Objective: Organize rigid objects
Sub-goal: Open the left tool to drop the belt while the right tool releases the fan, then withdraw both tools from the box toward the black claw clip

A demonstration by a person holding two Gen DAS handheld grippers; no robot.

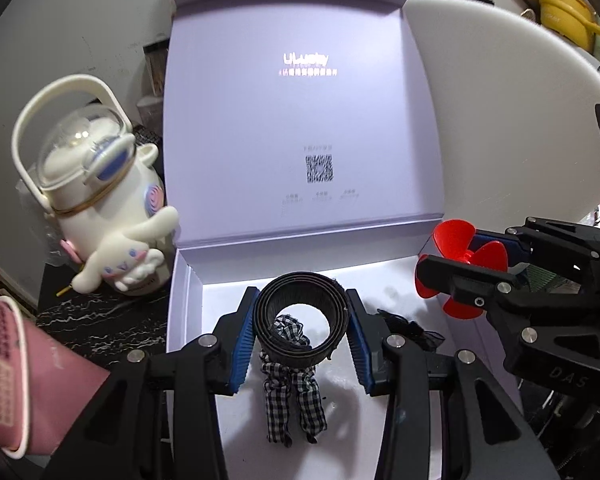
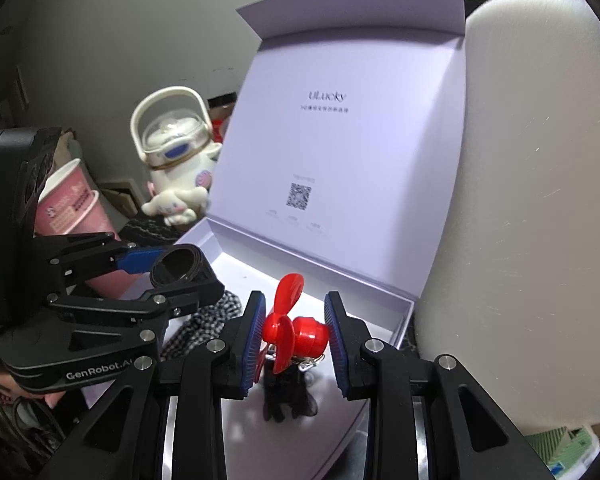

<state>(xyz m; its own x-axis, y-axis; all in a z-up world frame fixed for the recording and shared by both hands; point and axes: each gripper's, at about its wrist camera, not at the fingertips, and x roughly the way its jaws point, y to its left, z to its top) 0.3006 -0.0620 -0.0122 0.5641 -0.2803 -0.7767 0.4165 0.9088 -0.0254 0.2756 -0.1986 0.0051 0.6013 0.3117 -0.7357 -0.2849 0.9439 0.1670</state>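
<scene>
— The black ring [image 1: 302, 318]: where is it?

— Between my left gripper [image 1: 302, 332] pads, blue pad [image 1: 245, 340] pressing each side, clenched on it. It hangs over the open lavender box [image 1: 188, 304], opening tilted up toward the camera. The left fingers reach straight ahead, toward twelve o'clock, at the raised lid [image 1: 300, 120].

— Beneath it?

— A checked fabric scrunchie [image 1: 294, 384] lies on the box floor, partly seen through the ring's hole, its tails trailing to six o'clock. A small black piece [image 1: 410, 328] lies at three o'clock from the ring.

— And your other hand?

— My right gripper [image 2: 296, 336] grasps a red toy fan [image 2: 300, 332], blades [image 2: 286, 300] against the left pad, hub against the right. It too hovers over the box, near the box's right wall; from the left camera it comes in at three o'clock, fingers pointing to nine.

— Outside the box?

— At nine o'clock, a white character bottle [image 1: 100, 200] with a loop handle, standing on a dark marbled surface [image 1: 100, 320]. At eight o'clock, a pink paper cup [image 1: 16, 372]. A white rounded cushion [image 1: 520, 100] stands behind the lid at two o'clock.
</scene>
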